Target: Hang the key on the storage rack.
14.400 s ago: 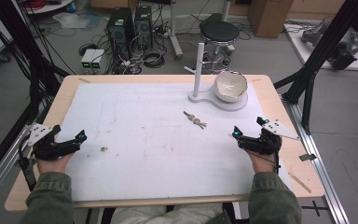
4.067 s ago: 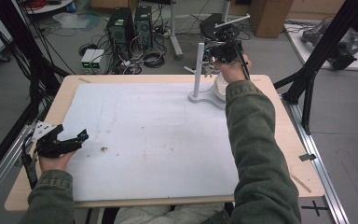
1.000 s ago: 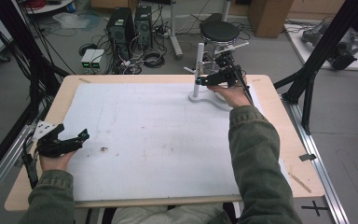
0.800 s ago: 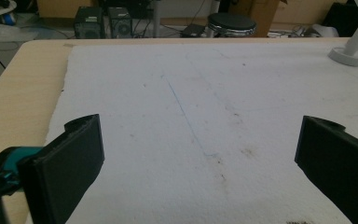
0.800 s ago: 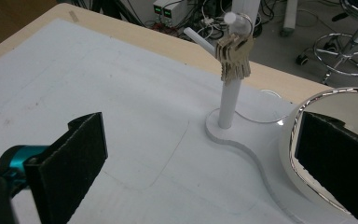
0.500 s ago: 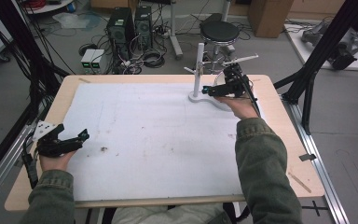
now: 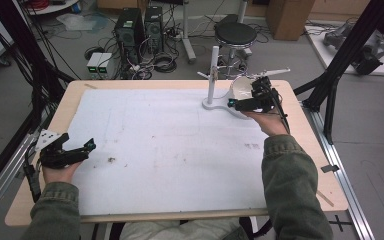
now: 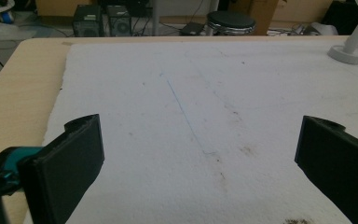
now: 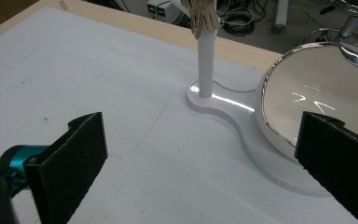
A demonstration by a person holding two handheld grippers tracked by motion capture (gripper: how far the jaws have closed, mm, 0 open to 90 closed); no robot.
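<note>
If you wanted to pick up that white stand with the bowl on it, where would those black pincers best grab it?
Probably the upright post of the stand. It is slim and straight, so open jaws could close across it from the side. The right gripper is nearest and already open beside it. The bowl is round, wide and glossy, so it likely offers a poorer hold.
</note>
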